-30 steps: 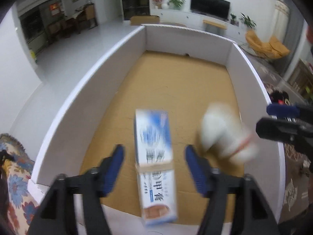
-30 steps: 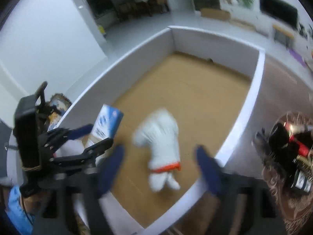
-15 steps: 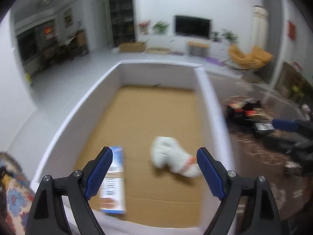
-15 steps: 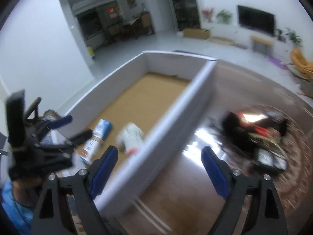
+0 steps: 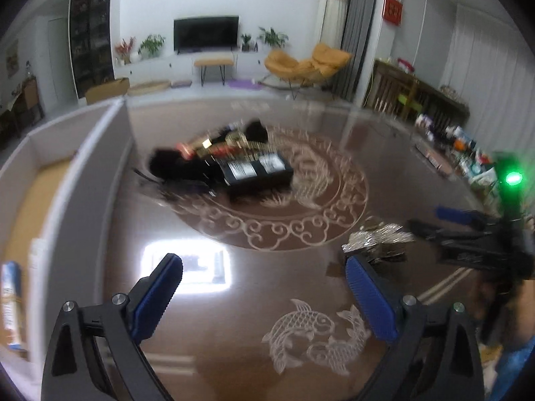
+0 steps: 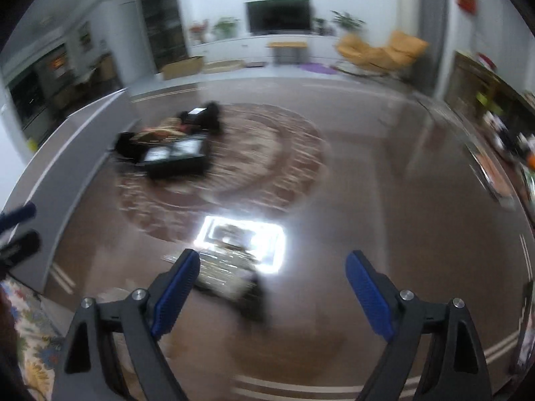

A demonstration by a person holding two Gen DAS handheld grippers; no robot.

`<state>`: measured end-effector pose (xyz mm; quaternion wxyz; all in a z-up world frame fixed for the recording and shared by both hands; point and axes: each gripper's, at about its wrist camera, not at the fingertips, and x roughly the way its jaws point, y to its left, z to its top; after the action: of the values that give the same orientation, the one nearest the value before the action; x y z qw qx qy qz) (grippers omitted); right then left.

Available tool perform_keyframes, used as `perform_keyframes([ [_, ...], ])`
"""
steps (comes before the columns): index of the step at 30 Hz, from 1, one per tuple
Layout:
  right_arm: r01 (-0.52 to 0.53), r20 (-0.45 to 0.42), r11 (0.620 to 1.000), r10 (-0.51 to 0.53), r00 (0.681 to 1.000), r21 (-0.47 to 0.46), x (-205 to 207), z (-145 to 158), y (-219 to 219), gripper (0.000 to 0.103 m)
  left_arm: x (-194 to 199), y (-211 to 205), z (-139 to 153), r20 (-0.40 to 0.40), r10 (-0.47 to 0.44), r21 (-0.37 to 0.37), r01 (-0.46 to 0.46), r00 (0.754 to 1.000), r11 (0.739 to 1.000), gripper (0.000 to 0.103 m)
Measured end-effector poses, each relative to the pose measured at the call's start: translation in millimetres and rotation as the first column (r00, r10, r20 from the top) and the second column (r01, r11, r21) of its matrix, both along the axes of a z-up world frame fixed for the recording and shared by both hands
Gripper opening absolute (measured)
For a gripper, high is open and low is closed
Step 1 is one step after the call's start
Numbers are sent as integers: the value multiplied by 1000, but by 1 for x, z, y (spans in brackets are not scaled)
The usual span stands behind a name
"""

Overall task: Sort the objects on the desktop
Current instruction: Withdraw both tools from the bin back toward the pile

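My left gripper (image 5: 264,287) is open and empty above the glossy brown table (image 5: 254,330). My right gripper (image 6: 272,284) is open and empty too; it also shows at the right edge of the left wrist view (image 5: 444,220). A pile of dark desktop objects (image 5: 227,163) lies on the round pattern, also seen in the right wrist view (image 6: 170,147). A shiny silver object (image 5: 378,244) lies by my left gripper's right finger; in the right wrist view (image 6: 227,277) it is blurred, just beyond my left finger. The blue box (image 5: 8,304) lies in the white-walled bin (image 5: 83,180).
The bin's white wall (image 6: 70,153) runs along the left. A patterned cloth (image 6: 26,327) lies at the lower left. Small items (image 5: 461,147) crowd the table's far right edge. A bright light reflection (image 6: 240,240) sits mid-table.
Both grippers swung right, away from the bin and onto the brown table. The blue box and white plush toy stayed in the bin; the toy is out of view now.
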<state>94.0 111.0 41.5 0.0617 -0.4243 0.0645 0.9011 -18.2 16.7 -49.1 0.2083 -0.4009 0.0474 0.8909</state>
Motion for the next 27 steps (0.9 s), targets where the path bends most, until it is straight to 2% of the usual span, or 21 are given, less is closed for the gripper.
perform_keyframes([
  [4,74,14,997,-74,997,-4,14,-18,42,89,-21,26,-37,7,-6,-66,7,1000,998,99],
  [12,165,81,986,-165,983,8,26,-58,98,89,-46,60,-74,30,-24,-106,27,999,994,100],
  [17,165,77,985,-168,983,43,16,-68,102,91,-56,75,-85,44,-26,-151,33,999,988,101],
  [22,170,58,983,-174,983,64,15,-73,104,101,-63,74,-89,75,-24,-128,34,997,991,103],
  [27,168,61,984,-172,983,65,13,-73,104,103,-63,74,-90,75,-24,-127,34,997,991,103],
])
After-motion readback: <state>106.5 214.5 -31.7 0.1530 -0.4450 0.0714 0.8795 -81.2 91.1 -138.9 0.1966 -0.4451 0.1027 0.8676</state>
